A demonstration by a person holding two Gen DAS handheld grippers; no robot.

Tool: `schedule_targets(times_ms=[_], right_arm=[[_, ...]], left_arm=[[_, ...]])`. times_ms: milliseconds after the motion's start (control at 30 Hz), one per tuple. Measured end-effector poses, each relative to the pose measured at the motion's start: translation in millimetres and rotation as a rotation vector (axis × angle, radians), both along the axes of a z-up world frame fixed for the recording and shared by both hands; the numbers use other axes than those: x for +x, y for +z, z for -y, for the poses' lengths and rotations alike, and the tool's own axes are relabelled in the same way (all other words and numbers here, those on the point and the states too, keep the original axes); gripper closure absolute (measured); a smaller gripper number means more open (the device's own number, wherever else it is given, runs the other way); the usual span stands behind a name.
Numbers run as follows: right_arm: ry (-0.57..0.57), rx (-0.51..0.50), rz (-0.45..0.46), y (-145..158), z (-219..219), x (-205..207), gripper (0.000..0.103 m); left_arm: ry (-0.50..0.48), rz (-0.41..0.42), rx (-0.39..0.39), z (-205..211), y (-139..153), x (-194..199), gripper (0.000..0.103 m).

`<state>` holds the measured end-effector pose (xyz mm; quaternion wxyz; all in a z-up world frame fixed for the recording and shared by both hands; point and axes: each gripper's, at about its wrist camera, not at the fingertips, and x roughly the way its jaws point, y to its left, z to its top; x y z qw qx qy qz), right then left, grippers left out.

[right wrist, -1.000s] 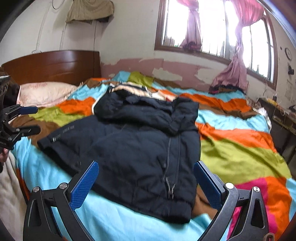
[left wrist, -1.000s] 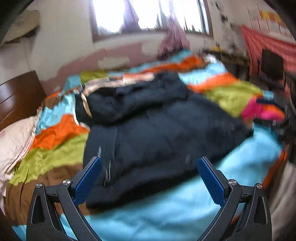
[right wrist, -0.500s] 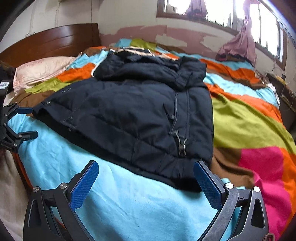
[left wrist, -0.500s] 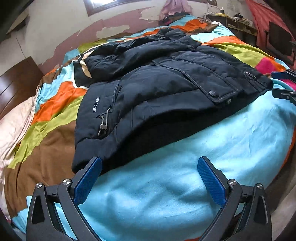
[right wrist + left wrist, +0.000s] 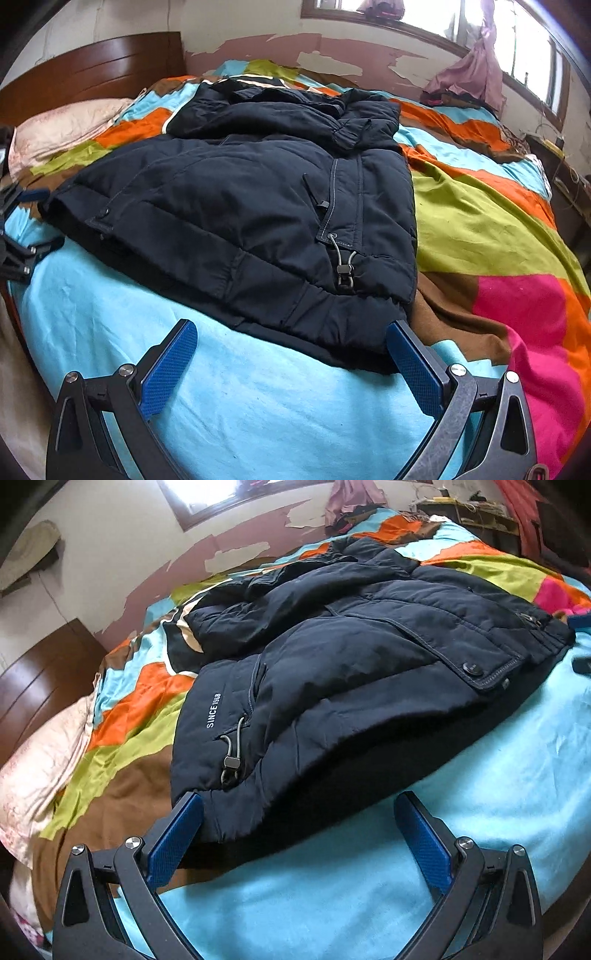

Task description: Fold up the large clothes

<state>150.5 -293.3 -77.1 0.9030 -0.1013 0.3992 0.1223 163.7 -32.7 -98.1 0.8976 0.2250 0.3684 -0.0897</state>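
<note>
A large dark navy padded jacket [image 5: 351, 672] lies flat on a bed, sleeves folded over the chest, hem toward me. It also shows in the right wrist view [image 5: 240, 206]. My left gripper [image 5: 299, 830] is open and empty, just above the hem's left corner, its left pad [image 5: 173, 838] beside the fabric edge. My right gripper [image 5: 291, 362] is open and empty at the hem's right corner, its right pad [image 5: 413, 365] close to the jacket's edge. The left gripper also shows at the left edge of the right wrist view [image 5: 18, 229].
The bed carries a patchwork quilt [image 5: 480, 229] in turquoise, orange, green, brown and pink. A pale pillow [image 5: 40, 760] and a wooden headboard [image 5: 92, 70] are at the bed's head. A peeling wall and window stand behind; a cluttered shelf [image 5: 472, 513] is beyond the bed.
Both grippers have dropped lower and moved in toward the jacket's hem corners. The jacket has not moved. Both stay open.
</note>
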Motion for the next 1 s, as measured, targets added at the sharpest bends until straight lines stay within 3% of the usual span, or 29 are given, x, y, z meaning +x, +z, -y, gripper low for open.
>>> schedule_targets(times_ms=[133, 367, 533, 633, 700, 767, 800, 1000], right_arm=[[0.038, -0.054, -0.047, -1, 3, 6, 0.0], [0.043, -0.125, -0.124, -7, -1, 34, 0.0], [0.04, -0.217, -0.084, -7, -17, 36, 0.0], [0.051, -0.217, -0.054, -4, -21, 30, 0.0], [0.078, -0.18, -0.049, -2, -21, 26, 0.0], [0.105, -0.146, -0.045, 0, -25, 21, 0.0], [0.117, -0.14, -0.042, 1, -27, 19, 0.0], [0.122, -0.12, -0.041, -1, -45, 25, 0.0]], left_arm=[[0.035, 0.025, -0.026, -7, -1, 4, 0.001], [0.073, 0.069, 0.005, -3, 1, 11, 0.001], [0.111, 0.107, -0.008, -8, 7, 14, 0.003], [0.087, 0.125, -0.053, -9, 13, 13, 0.017], [0.067, 0.142, -0.069, -7, 16, 13, 0.032], [0.04, 0.155, -0.1, -3, 22, 13, 0.057], [0.023, 0.161, -0.132, 0, 27, 12, 0.062], [0.023, 0.234, -0.195, 3, 46, 14, 0.077]])
